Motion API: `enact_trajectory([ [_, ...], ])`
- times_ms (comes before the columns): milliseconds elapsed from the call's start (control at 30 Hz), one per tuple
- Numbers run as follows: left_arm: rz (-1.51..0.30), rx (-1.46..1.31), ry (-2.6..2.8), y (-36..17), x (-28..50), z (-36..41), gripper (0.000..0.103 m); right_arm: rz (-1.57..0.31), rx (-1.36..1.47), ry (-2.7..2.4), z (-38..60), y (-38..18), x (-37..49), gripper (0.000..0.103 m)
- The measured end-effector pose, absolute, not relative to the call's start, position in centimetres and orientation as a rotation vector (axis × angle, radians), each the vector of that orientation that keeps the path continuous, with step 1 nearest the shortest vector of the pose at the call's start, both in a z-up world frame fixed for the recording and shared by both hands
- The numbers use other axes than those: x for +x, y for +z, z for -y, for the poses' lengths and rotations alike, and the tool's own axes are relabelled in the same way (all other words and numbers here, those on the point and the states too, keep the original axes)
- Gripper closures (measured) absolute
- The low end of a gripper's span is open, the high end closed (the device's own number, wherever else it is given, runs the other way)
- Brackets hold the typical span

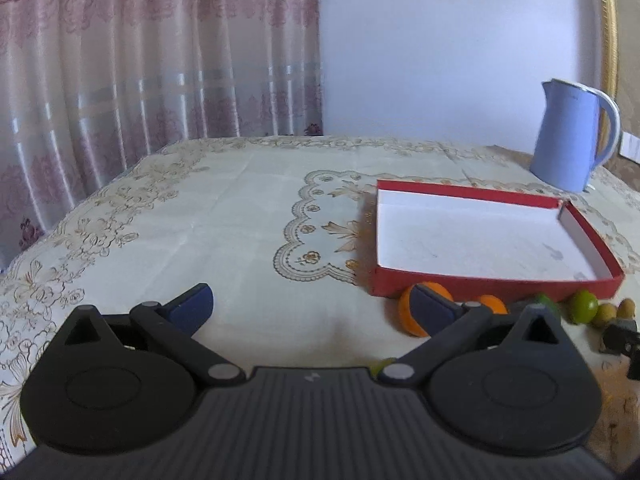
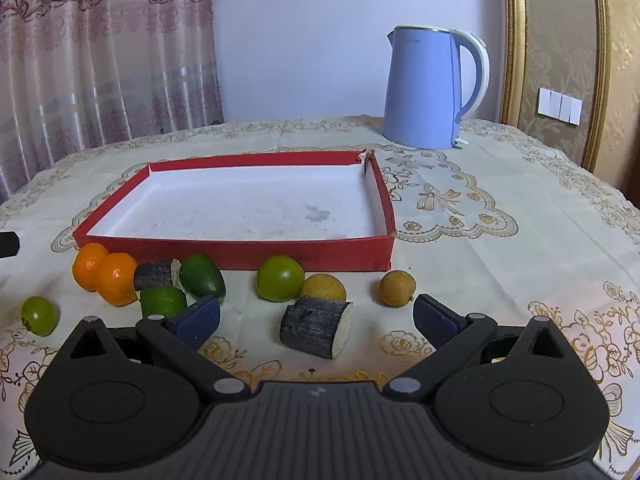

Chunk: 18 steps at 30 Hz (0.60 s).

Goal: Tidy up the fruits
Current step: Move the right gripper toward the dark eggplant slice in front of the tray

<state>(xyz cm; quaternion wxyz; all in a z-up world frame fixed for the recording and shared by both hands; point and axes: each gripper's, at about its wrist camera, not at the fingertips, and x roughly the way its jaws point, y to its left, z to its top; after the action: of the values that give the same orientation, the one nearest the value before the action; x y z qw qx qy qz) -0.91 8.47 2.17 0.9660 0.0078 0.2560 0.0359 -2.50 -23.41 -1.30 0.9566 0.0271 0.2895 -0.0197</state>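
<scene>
The left gripper [image 1: 312, 304] has its jaws spread wide with nothing between them, hovering over bare cloth on the worktop [image 1: 240, 216]. The red tray [image 1: 472, 284] sits ahead and to its right, with nothing in it. The right gripper [image 2: 316, 316] is just as wide open and holds nothing.

From the right gripper's view, left to right:

- A small green grape-like fruit [image 2: 39, 315] lies far to its left, apart from the rest. It is probably soft-skinned and light, so pinch it gently across the middle.
- Two oranges [image 2: 105, 277] touch each other ahead-left. They look firm and round and may roll, so grip across the widest part.
- A dark cut stub [image 2: 157, 274], perhaps sugarcane, lies just beside the oranges. It looks stiff and rough.
- Two limes sit by the left finger: one [image 2: 163, 301] just behind its tip, and a longer one [image 2: 202, 275] beyond it. Their skin looks waxy and likely slippery.
- A round lime [image 2: 280, 278] lies straight ahead, touching a tan fruit [image 2: 323, 287].
- A larger dark stub [image 2: 316, 330] lies between the fingers, nearest of all. It is probably the heaviest piece and rigid, so take it across the bark sides, not the cut ends.
- Another tan fruit [image 2: 396, 288] lies ahead of the right finger, small, with a thin shell, so squeeze it lightly.

All the fruit lies in front of the tray's near wall. The blue kettle [image 2: 430, 88] stands beyond the tray.
</scene>
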Motion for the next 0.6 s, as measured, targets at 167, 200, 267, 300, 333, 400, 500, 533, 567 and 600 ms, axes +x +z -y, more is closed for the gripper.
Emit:
enact_trajectory([
  [167, -0.537, 0.106, 0.048, 0.7, -1.0, -6.2, 0.0, -0.595, 0.048, -0.041, 23.3, -1.5, -2.5, 0.0],
  [200, -0.543, 0.118, 0.053, 0.3, -0.9, -5.9, 0.0, -0.594, 0.046, -0.042, 23.4, -1.5, -2.5, 0.0],
  [267, -0.561, 0.122, 0.042, -0.2, -0.8, -5.6, 0.0, -0.588, 0.046, -0.044, 23.4, -1.4, -2.6, 0.0],
  [300, -0.569, 0.118, 0.038, -0.5, -0.7, -5.5, 0.0, -0.586, 0.048, -0.044, 23.4, -1.4, -2.6, 0.0],
  [333, -0.574, 0.115, 0.037, -0.6, -0.7, -5.5, 0.0, -0.586, 0.049, -0.043, 23.4, -1.5, -2.6, 0.0],
  [400, -0.579, 0.118, 0.029, -0.8, -0.7, -5.3, 0.0, -0.587, 0.044, -0.044, 23.4, -1.5, -2.6, 0.0],
  [500, -0.573, 0.112, 0.02, -0.8, -0.7, -4.9, 0.0, -0.585, 0.038, -0.059, 23.9, -1.5, -2.6, 0.0],
  [533, -0.572, 0.111, 0.017, -0.9, -0.6, -4.6, 0.0, -0.589, 0.039, -0.065, 24.2, -1.6, -2.6, 0.0],
  [567, -0.571, 0.107, 0.012, -0.9, -0.5, -4.4, 0.0, -0.59, 0.04, -0.067, 24.5, -1.6, -2.7, 0.0],
  [600, -0.572, 0.102, 0.002, -1.0, -0.5, -4.2, 0.0, -0.587, 0.042, -0.071, 24.9, -1.7, -2.8, 0.0],
])
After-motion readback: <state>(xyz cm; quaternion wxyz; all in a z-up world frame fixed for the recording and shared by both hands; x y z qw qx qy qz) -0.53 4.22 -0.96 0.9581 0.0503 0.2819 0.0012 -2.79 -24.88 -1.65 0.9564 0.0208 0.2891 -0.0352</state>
